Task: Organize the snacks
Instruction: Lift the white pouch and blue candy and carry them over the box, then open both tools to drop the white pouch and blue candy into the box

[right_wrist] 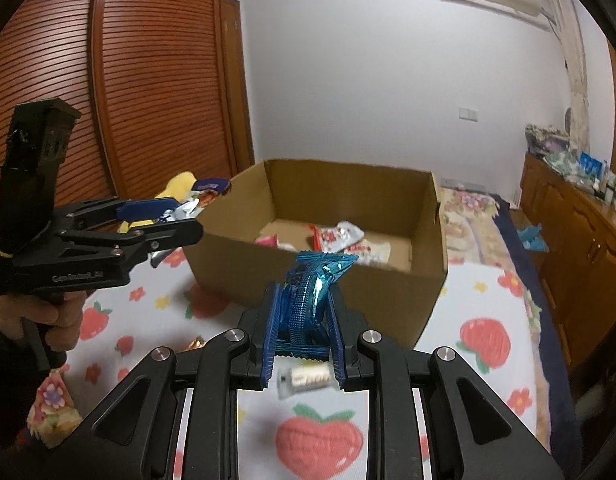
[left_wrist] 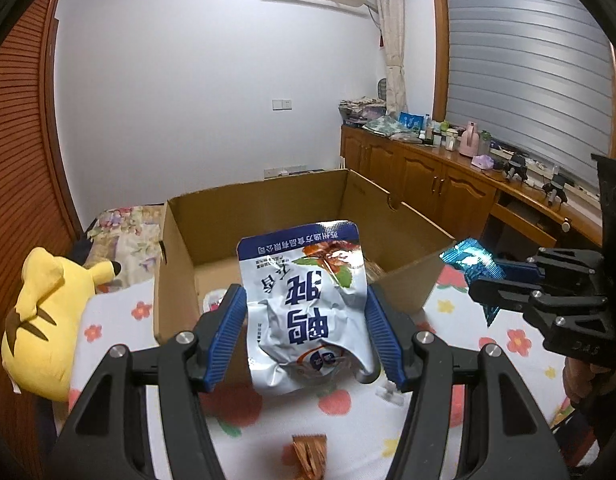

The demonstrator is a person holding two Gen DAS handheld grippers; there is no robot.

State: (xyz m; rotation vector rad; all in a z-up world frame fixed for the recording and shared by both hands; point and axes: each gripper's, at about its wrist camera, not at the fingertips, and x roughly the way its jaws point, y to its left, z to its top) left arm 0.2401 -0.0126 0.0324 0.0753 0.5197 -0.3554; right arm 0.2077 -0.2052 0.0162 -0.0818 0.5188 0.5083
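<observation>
Snacks: left tool clamps a white-and-blue pouch, right tool pinches a blue packet, both near the cardboard box.

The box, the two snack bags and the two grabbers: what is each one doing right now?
Cardboard box: open on top, a few snacks inside.
White snack bag: crumpled, lifted, clamped.
Blue snack packet: lifted, clamped.
Left gripper: shut on the white bag.
Right gripper: shut on the blue packet.
</observation>
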